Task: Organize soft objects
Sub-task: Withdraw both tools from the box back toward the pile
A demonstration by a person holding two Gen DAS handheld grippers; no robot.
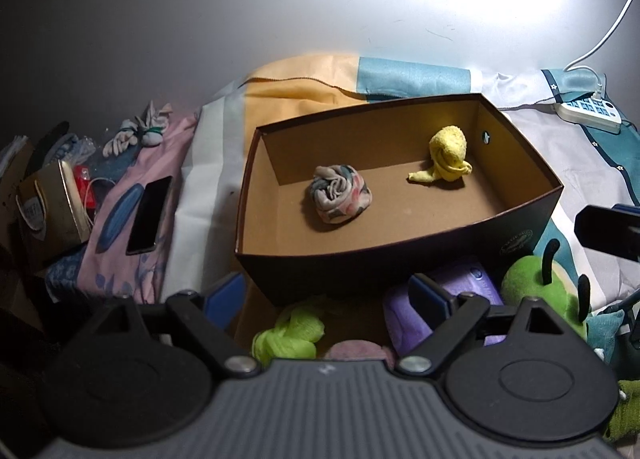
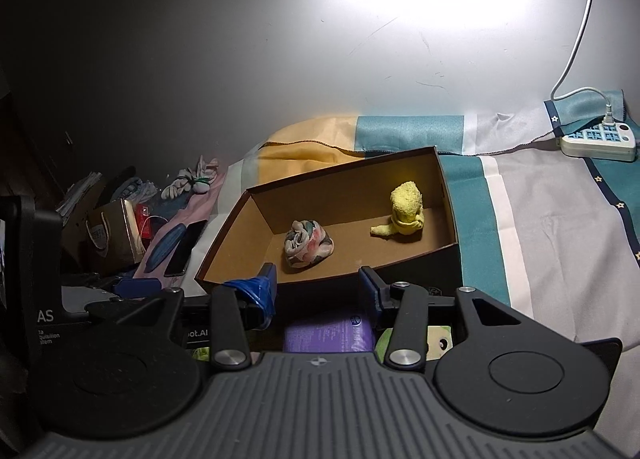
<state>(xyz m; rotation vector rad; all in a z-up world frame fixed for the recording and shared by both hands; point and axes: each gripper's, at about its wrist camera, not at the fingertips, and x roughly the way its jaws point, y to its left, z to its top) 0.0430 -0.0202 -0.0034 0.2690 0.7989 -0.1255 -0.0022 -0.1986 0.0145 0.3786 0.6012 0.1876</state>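
we see a bed covered by a sheet (image 2: 540, 227) in blocks of teal, white, grey and orange, pushed against a plain pale wall (image 2: 280, 59) with a hard glare of light high up and deep shadow to the left. an open box (image 1: 400, 259) sits on the sheet; inside it a rolled patterned cloth (image 1: 340, 199) lies near the middle and a knotted yellow cloth (image 1: 448, 155) toward the far right corner, the two well apart. in front of the box, more soft things lie in a heap: a lime cloth (image 1: 292, 335), a purple pack (image 1: 472, 283), a pink cloth (image 1: 356, 351) and a green plush (image 1: 536, 287) with black antennae. our left gripper (image 1: 324, 295) hovers over this heap with its jaws wide apart, holding nothing. our right gripper (image 2: 318, 287) is also spread and empty, above the purple pack and just short of the box's near wall. at the far right a white power strip (image 2: 596, 141) rests on the sheet, its cable (image 2: 576, 43) running up the wall. to the left (the dim side) we make out a pink floral cloth (image 1: 132, 219) with a dark phone (image 1: 150, 215) on it, a small paper bag (image 1: 52, 215) and a bundle of pale gloves (image 1: 132, 135).
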